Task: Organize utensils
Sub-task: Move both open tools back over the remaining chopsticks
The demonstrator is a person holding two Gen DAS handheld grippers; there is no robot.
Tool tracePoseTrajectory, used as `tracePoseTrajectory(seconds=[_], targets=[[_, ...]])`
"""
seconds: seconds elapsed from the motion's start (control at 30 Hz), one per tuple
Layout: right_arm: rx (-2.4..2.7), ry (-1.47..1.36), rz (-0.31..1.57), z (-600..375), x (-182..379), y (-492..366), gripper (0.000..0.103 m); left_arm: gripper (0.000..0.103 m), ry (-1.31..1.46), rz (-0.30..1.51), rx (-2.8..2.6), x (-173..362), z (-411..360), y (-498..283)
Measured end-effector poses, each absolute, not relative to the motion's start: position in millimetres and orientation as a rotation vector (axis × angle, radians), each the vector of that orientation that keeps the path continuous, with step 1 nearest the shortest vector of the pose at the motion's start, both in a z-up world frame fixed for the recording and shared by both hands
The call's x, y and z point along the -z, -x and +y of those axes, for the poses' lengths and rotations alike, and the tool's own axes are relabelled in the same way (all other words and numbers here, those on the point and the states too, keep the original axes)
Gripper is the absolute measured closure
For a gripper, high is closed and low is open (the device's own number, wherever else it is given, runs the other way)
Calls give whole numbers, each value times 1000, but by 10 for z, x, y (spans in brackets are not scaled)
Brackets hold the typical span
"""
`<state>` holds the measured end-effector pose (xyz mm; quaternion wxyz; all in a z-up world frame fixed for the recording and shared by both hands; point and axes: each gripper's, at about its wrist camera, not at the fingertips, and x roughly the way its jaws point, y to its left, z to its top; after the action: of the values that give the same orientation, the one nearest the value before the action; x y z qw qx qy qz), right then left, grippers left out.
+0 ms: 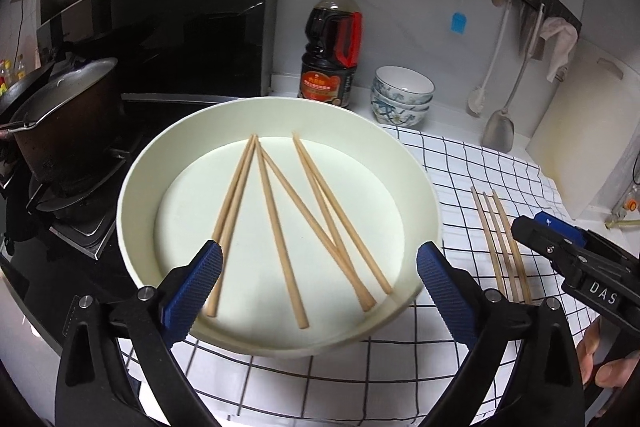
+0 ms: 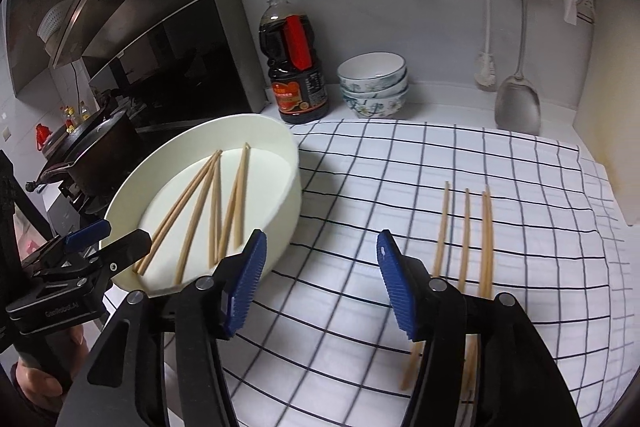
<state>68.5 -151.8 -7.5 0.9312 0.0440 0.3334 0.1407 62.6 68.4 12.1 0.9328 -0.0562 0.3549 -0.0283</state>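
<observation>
Above the round white basin [image 1: 132,187], slim wooden chopsticks [image 1: 276,227] inside, both ribbed blue claws gape wide, empty.

We see cool, dim indoor light, soft shadows inside the white basin [image 1: 416,187], slight motion blur, and dark fisheye-curved corners.

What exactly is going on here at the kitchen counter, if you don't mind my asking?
A person is sorting wooden chopsticks with two handheld grippers. Six loose chopsticks lie crisscrossed in the round white basin, while others lie lined up side by side on the black-and-white checked cloth. The left gripper hangs open over the basin's near rim, and the right gripper is open above the cloth, holding nothing.
</observation>
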Motion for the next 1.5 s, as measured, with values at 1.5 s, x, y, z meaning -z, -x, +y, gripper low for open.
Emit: tracePoseTrajectory(seconds=[1.5], targets=[[-16,-102,872,-2788,773,-921,35,6,-30,770,175,180,-696,-618]])
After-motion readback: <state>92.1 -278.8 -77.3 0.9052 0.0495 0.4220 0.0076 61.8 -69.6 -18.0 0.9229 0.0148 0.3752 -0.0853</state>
